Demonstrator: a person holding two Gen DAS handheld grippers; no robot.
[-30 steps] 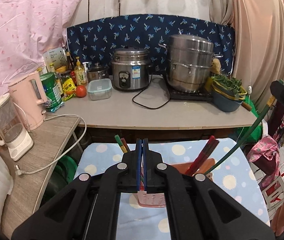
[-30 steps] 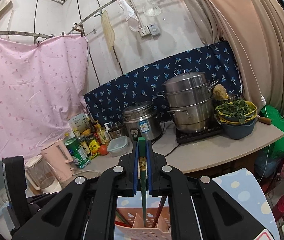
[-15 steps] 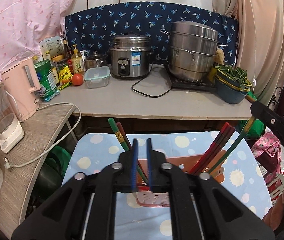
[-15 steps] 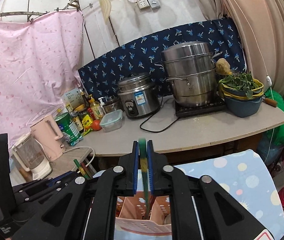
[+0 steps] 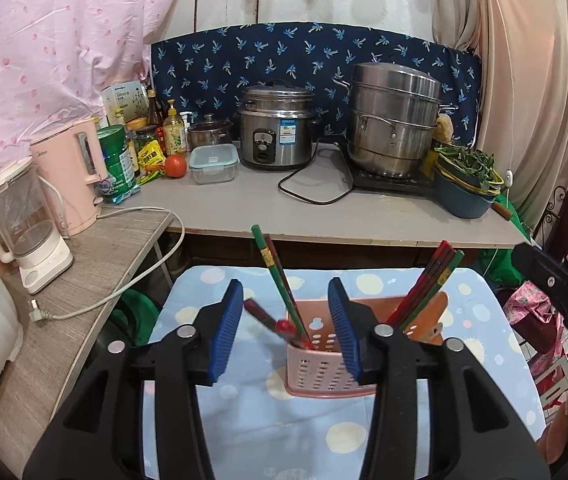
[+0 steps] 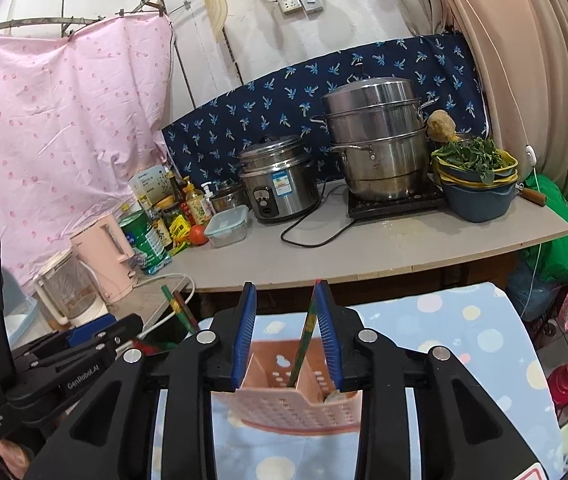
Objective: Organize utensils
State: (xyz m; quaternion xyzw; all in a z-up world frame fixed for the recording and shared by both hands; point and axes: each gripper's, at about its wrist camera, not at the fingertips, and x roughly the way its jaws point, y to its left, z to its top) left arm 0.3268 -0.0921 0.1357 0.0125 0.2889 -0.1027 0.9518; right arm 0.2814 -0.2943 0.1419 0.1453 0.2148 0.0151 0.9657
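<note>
2 grippers hover over the pink utensil caddy (image 5: pixel 325 364), and both stand with jaws spread, holding nothing. Left gripper (image 5: pixel 285 322) looks straight down its fingers at the caddy's near-left corner, where a green chopstick (image 5: pixel 280 280) and a red one beside it stand in the compartment, long axes leaning up and away to the left of the caddy. Lower down, another red piece (image 5: pixel 266 318) pokes out over the caddy's left rim, though it is blurred and I cannot tell what it is. At the caddy's right end, a bundle of red and green chopsticks (image 5: pixel 427 284) fans up and out to the right.

From the other side, right gripper (image 6: pixel 285 330) is parted above the caddy (image 6: pixel 284 400), and a single green chopstick (image 6: pixel 303 340) stands in a compartment between its blue pads (image 6: pixel 244 332), leaning toward the right pad and seemingly touching it near the top; its lower end drops behind the caddy's divider. That stick looks delivered, so I judge both hands free to pull back.

Room matters here: the caddy sits on the dotted blue cloth (image 5: pixel 479 312), with bare cloth on every side of it, and the counter edge (image 5: pixel 363 236) runs well behind it. Straight up and back from the caddy is the clean exit; the right hand is the one nearest a leaning stick, so a sideways drift could tip it.
</note>
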